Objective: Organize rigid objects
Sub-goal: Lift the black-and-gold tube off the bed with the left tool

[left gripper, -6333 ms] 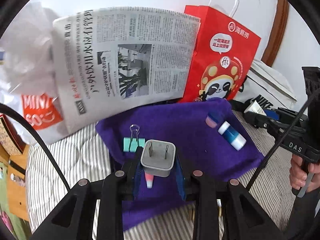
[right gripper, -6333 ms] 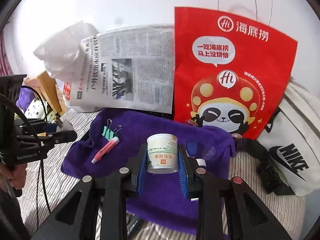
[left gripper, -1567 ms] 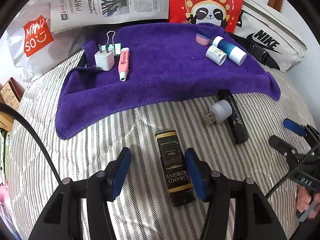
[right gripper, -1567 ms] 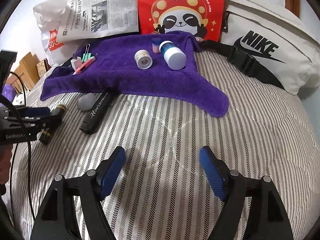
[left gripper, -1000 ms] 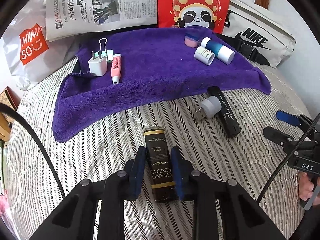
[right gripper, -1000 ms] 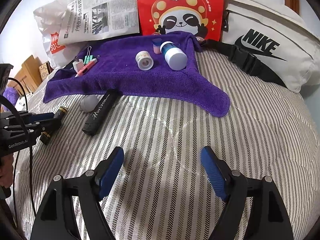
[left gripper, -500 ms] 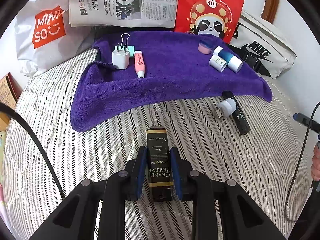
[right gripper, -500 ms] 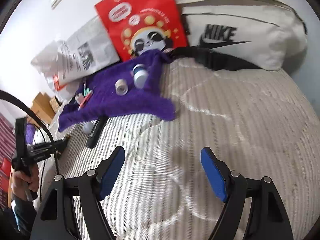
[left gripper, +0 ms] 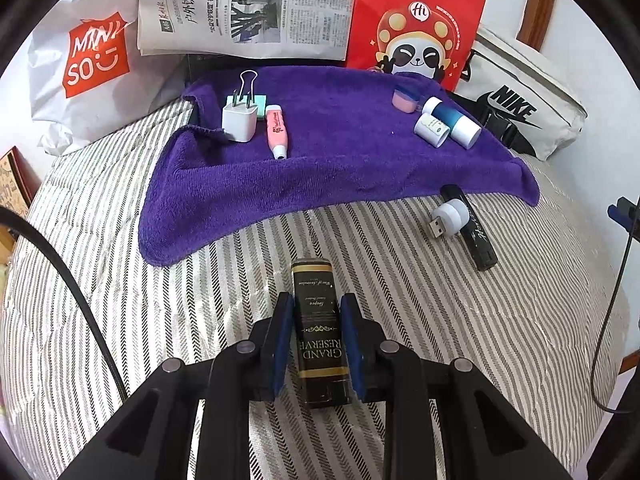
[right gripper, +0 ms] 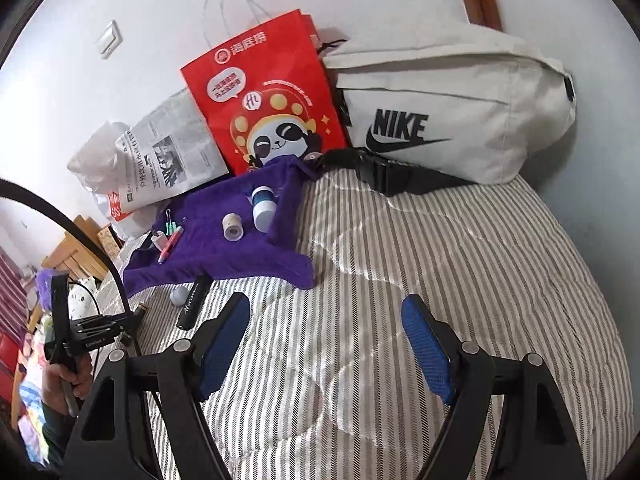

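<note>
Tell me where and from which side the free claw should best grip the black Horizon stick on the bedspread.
Probably across its narrow width near the middle, coming down from above. The black stick lies flat on the striped bedspread, so only its two long sides are free. The round USB plug sits against its upper half, so grip just below that. The right claw is open and empty.
</note>
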The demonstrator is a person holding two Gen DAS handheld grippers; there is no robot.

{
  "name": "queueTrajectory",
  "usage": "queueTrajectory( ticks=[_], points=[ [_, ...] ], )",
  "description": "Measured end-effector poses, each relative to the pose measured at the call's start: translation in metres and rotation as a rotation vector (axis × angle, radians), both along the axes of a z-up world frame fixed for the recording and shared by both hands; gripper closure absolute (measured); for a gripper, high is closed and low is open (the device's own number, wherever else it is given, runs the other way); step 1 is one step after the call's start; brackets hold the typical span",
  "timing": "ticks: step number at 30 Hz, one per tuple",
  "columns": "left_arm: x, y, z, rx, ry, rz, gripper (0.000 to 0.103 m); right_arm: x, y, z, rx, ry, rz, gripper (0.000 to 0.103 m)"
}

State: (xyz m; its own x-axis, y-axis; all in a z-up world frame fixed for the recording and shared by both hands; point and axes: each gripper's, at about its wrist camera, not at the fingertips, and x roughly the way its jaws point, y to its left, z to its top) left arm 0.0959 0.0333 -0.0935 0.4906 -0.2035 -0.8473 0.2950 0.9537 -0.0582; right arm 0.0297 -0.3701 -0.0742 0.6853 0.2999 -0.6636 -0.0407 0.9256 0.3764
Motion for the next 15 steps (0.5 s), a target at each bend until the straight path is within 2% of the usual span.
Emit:
queueTrajectory(
  ticks=[9, 15],
  points=[
    [-0.009, 0.003, 0.001, 0.043, 0.005, 0.001, 0.079, 0.005, 0.042, -0.013, -0.081, 0.021, 0.108, 0.024],
    [-0.016, 0.004, 0.002, 0.088, 0.003, 0.01, 0.077, 0.008, 0.058, -0.019, -0.078, 0.03, 0.149, 0.024]
  ],
)
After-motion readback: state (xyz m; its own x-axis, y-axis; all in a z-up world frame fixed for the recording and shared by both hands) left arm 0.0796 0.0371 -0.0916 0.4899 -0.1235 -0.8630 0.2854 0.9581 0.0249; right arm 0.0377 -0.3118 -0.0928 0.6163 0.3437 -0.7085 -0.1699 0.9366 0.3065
